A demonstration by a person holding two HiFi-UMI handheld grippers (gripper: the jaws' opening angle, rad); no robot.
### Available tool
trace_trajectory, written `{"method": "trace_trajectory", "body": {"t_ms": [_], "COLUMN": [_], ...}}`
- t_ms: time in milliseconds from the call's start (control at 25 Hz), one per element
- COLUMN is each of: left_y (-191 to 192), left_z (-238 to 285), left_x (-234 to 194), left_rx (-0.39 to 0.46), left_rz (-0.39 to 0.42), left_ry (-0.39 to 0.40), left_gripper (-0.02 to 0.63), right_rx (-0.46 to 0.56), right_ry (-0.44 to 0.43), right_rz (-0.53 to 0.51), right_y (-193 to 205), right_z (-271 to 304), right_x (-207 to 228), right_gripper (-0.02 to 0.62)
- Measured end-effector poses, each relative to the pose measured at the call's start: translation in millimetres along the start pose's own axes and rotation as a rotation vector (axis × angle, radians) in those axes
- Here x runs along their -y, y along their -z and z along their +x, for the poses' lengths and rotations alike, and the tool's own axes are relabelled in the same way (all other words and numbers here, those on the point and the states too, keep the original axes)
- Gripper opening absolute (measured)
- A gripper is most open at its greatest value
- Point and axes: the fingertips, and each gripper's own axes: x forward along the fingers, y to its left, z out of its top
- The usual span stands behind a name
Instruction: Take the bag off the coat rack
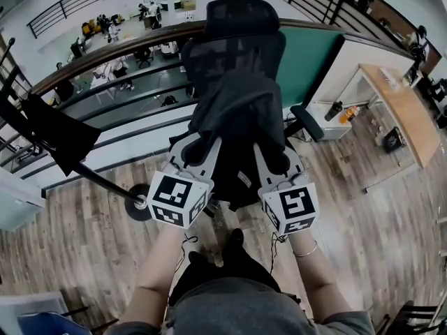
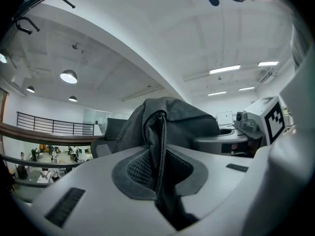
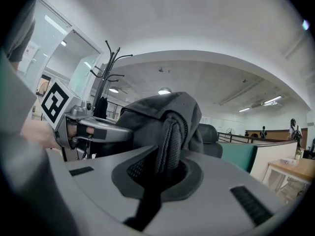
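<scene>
Between both tongs, bag (image 1: 241,107) is hanging, well clear of coat rack (image 1: 105,181) off beyond left tongs' (image 1: 204,149) outer side. Left & right tongs (image 1: 269,152) are each clamping a thin mesh-edged fold. Prob. risk: fabric sliding out under bag's wt, or snagging chair (image 1: 244,19) just past the tips. Bag's looking dark grey, soft, slumping.

The head view looks steeply down from above the person, close over the left gripper (image 1: 199,145), the right gripper (image 1: 271,152) and the bag (image 1: 241,107), with the chair (image 1: 241,19) beyond. Each gripper view sits right behind its own jaws, tilted up toward the ceiling (image 2: 147,43), very near the bag. Each also catches the other gripper; all three share bag and chair.
</scene>
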Motion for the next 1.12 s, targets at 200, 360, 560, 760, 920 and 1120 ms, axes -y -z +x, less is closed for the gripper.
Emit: {"method": "trace_trajectory", "body": {"t_ms": [200,360,560,760,920,1120], "left_y": [-2,5,22,38,60,103], "left_z": [46,86,132,173,206,239], "left_x": [15,23,29,31,37,37], "left_rx": [-0.002,-0.019,-0.048,-0.085,-0.122,-0.184], "left_rz": [0.001,-0.008,-0.029,-0.039,-0.037,-0.055], "left_ry": [0.036,0.061,0.089,0.112,0.125,0.128], "left_gripper": [0.055,0.055,0.055,0.055,0.055,0.055], "right_rx": [-0.007,-0.022,-0.051,-0.084,-0.121,-0.178], "right_ry": [0.037,0.063,0.094,0.122,0.144,0.148], "right_rz": [0.008,0.023,0.058,0.092,0.133,0.200], "right_y": [9,25,51,74,103,152], "right_z": [2,8,20,32,41,58], "right_x": [46,83,120,153,178,198], "right_gripper": [0.012,0.012,0.012,0.012,0.012,0.012]}}
